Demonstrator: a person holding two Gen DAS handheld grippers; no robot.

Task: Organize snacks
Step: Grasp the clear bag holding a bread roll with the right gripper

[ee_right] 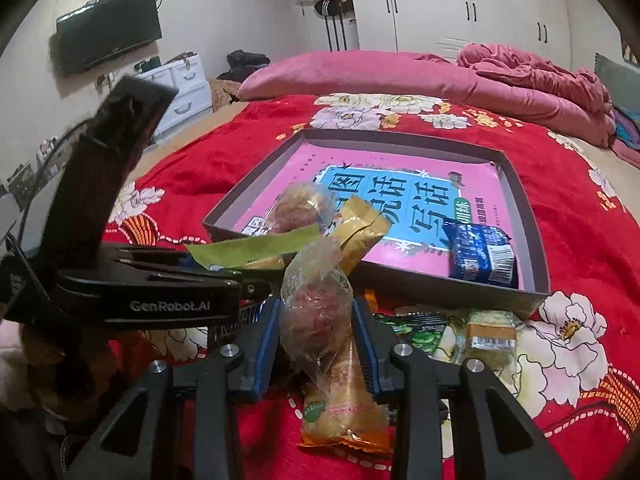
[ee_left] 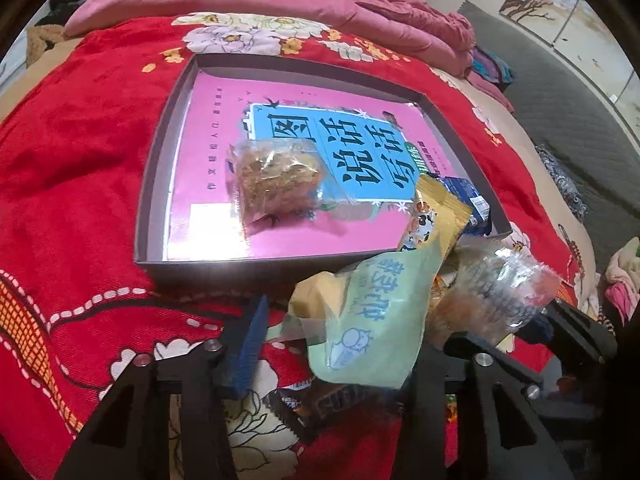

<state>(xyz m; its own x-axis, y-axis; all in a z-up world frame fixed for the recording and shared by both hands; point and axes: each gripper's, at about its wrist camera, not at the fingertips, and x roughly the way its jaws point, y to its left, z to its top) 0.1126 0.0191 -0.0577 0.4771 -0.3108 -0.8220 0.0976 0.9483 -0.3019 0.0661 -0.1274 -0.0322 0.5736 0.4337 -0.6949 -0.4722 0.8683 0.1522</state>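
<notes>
**Both claws on snack packs at the box's near edge**

My right gripper [ee_right: 316, 344] is clamped on a clear-wrapped pastry [ee_right: 320, 320]. My left gripper [ee_left: 340, 344] closes around a green packet [ee_left: 368, 320] at the near edge of the shallow box [ee_left: 156, 184], where a wrapped cake [ee_left: 276, 184] and a blue packet [ee_right: 482, 252] lie.

White wardrobes [ee_right: 472, 8] and a wall-mounted television [ee_right: 108, 30] behind the bed [ee_right: 248, 148].

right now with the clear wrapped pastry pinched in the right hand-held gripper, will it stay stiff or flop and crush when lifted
The clear wrapped pastry will probably flop a little: its crinkled film top stands loose above the pads. The right hand-held gripper is shut on its middle, so the soft cake may dent. It looks light, and the film could slip.
</notes>
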